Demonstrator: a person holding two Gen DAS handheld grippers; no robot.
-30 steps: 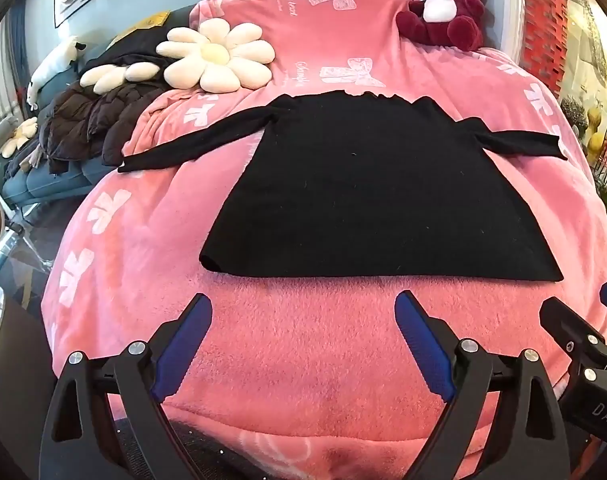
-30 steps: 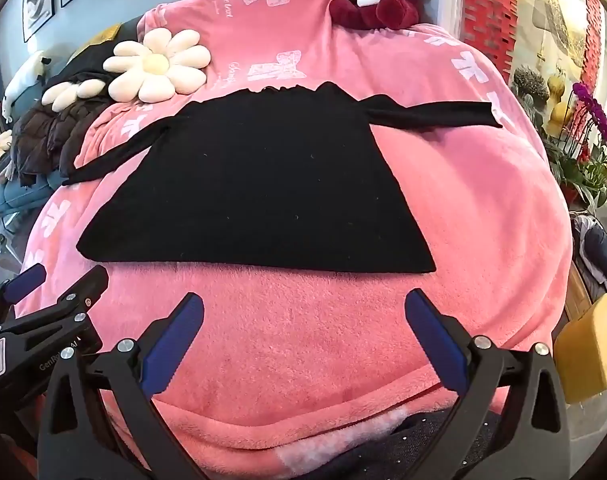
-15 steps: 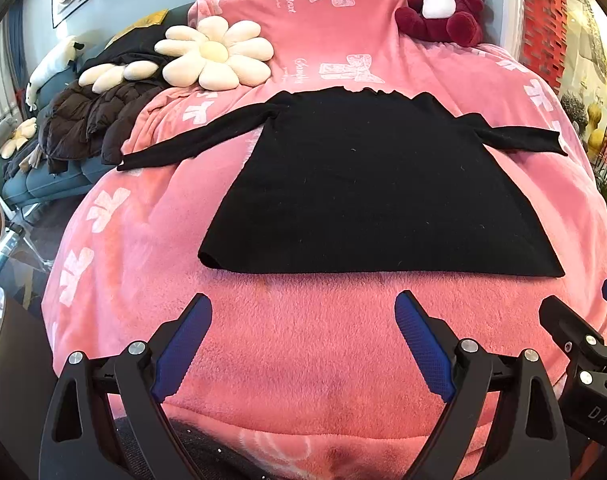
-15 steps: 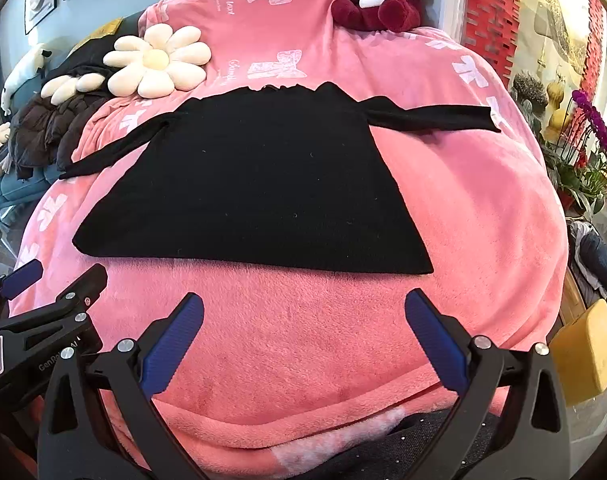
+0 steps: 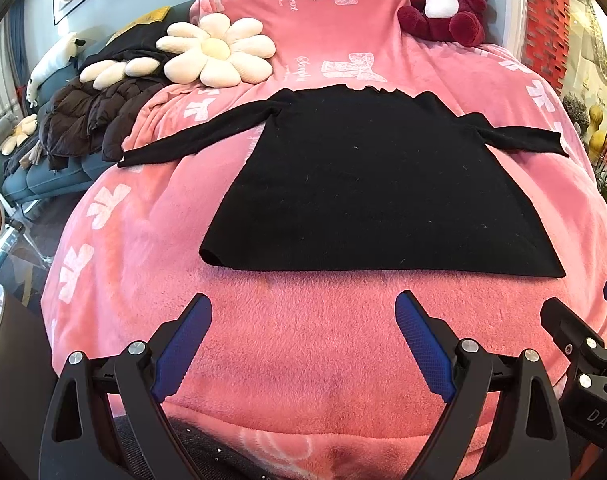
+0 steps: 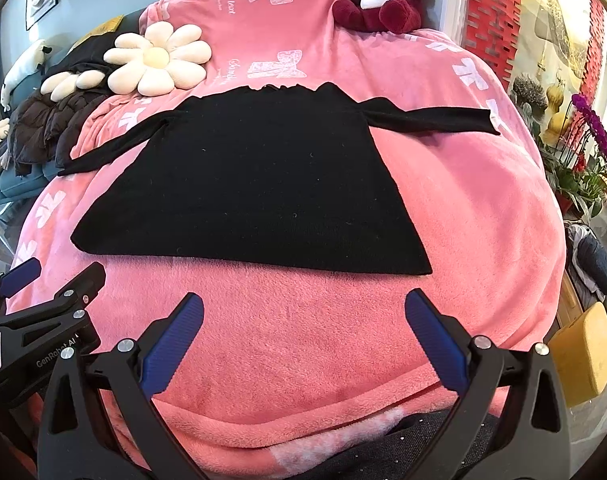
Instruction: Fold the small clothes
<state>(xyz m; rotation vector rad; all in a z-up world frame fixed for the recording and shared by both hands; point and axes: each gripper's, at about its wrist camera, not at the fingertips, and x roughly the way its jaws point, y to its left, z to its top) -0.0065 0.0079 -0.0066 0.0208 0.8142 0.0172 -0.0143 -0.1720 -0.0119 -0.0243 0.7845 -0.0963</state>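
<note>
A small black long-sleeved top [image 5: 367, 184] [image 6: 255, 184] lies flat on a pink blanket [image 5: 311, 340] [image 6: 303, 320], hem toward me, both sleeves spread out to the sides. My left gripper [image 5: 303, 312] hovers open over the blanket, short of the hem and nearer its left corner, holding nothing. My right gripper [image 6: 303, 312] is open too, just short of the hem toward its right corner. Each gripper shows at the edge of the other's view, the right gripper [image 5: 575, 344] and the left gripper [image 6: 43, 300].
A flower cushion [image 5: 219, 52] [image 6: 159, 60] and a dark red plush bear [image 5: 451, 4] [image 6: 379, 0] sit behind the top. Dark jackets [image 5: 87, 120] are piled on a blue sofa at left. Potted flowers [image 6: 583, 160] and a yellow stool [image 6: 579, 360] stand at right.
The top appears slightly higher in both views; both grippers have shifted a little toward it and stayed open.
</note>
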